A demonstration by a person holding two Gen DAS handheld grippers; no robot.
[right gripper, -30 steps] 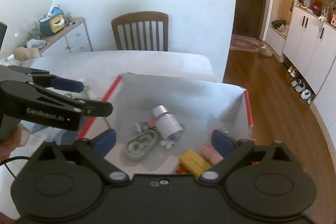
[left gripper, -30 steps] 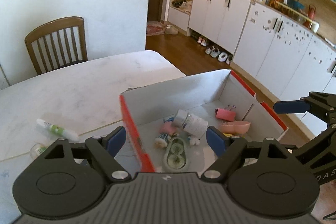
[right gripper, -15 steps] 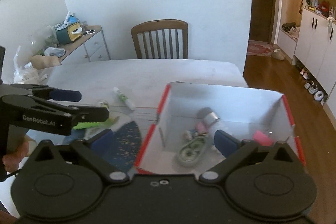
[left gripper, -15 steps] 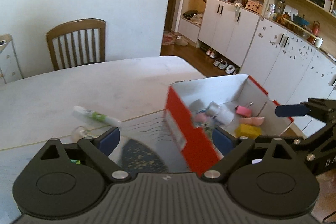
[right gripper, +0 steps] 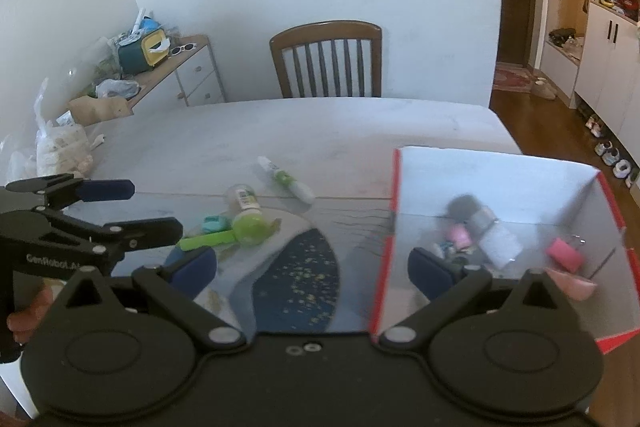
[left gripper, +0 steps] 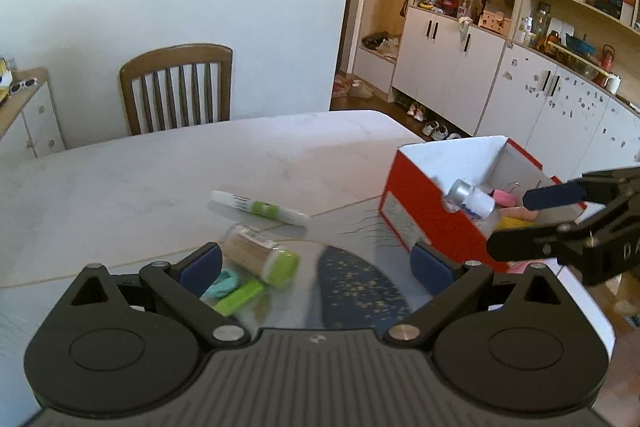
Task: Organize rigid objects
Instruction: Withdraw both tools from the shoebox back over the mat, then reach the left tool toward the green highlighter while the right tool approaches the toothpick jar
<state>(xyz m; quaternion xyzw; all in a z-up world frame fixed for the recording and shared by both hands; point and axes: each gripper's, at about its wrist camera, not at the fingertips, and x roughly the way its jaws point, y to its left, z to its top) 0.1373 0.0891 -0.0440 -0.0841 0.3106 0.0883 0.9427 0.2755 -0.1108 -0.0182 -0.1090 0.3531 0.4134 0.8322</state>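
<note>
"GenRobot.AI" was legible on the left gripper (right gripper: 120, 207); its jaws were opening, nothing between them. Right gripper (right gripper: 312, 267) spread wide, empty. Red box (right gripper: 384, 251) sat at the worktop (right gripper: 320, 131) right edge, holding a bottle (left gripper: 472, 201) and pink clip (right gripper: 564, 253). Outside lay a green-banded tube (left gripper: 260, 207) and green-capped jar (left gripper: 262, 255), label unreadable. Far worktop was open.

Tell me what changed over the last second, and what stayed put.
Both claws swung left, away from the red-and-white cardboard box toward the loose items beside it. The left claw, opening with nothing between its pads, now faces the clear toothpick jar with a green lid. The right claw stayed open and empty. The white-and-green marker, the jar and the box's contents did not visibly move.
</note>
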